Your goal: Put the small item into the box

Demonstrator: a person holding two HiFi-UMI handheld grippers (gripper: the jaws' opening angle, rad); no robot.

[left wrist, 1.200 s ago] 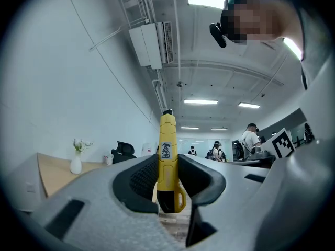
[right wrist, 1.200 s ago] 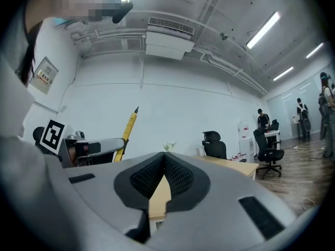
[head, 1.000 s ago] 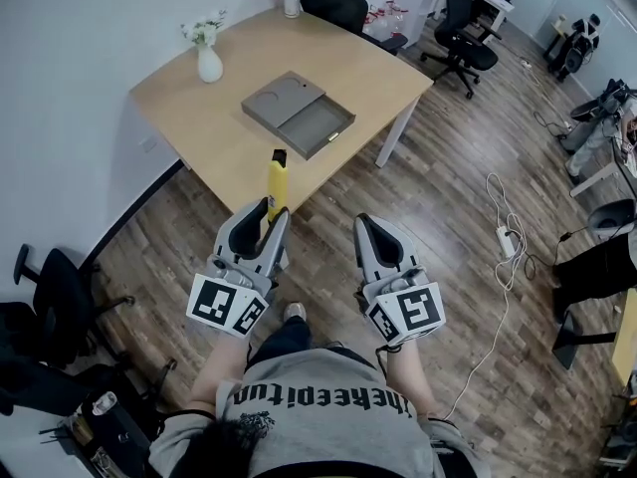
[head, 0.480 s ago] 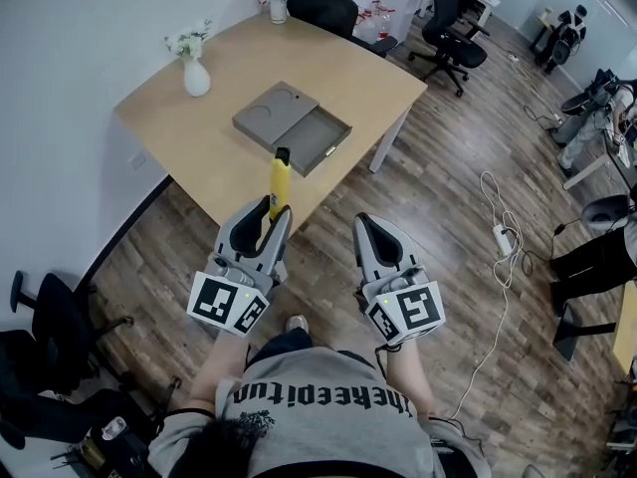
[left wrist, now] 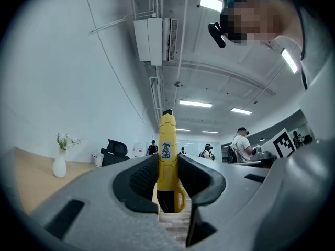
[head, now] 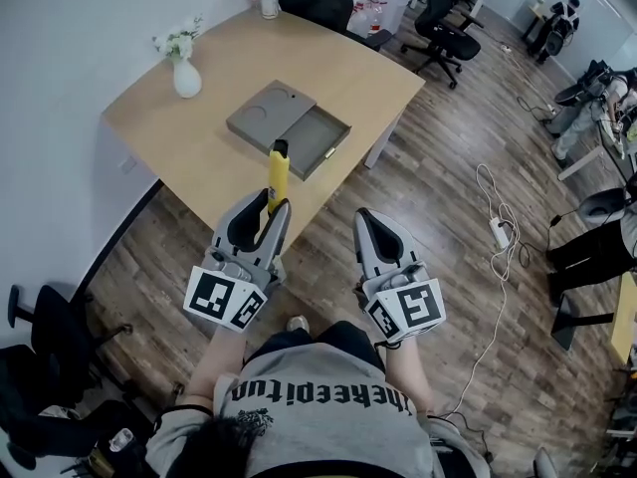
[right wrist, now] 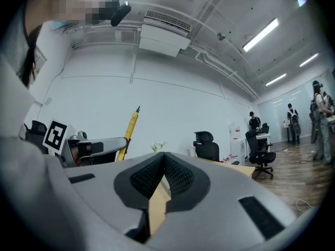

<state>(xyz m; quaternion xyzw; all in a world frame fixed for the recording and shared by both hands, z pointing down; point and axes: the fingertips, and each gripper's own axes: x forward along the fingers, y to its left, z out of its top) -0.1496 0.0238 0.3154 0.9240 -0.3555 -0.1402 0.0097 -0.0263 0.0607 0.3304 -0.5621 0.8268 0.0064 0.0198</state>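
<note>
A yellow utility knife (head: 277, 174) (left wrist: 167, 156) with a black tip stands upright in my left gripper (head: 269, 210) (left wrist: 168, 178), which is shut on its lower part. It shows again as a thin yellow stick (right wrist: 129, 131) in the right gripper view. The grey box (head: 288, 128) lies open on the wooden table (head: 199, 142), a little beyond the knife's tip; its left half has a round recess and its right half is a sunken tray. My right gripper (head: 370, 229) (right wrist: 164, 163) hangs over the floor to the right of the left one, shut with nothing between its jaws.
A white vase with flowers (head: 184, 68) stands at the table's left back, a glass (head: 269, 0) at its far corner. Black office chairs (head: 438, 28) stand behind the table. A white power strip and cable (head: 498, 232) lie on the wooden floor at right.
The table and box have slid slightly left and nearer in the head view. Both grippers keep their pose, and the knife stays clamped in the left one.
</note>
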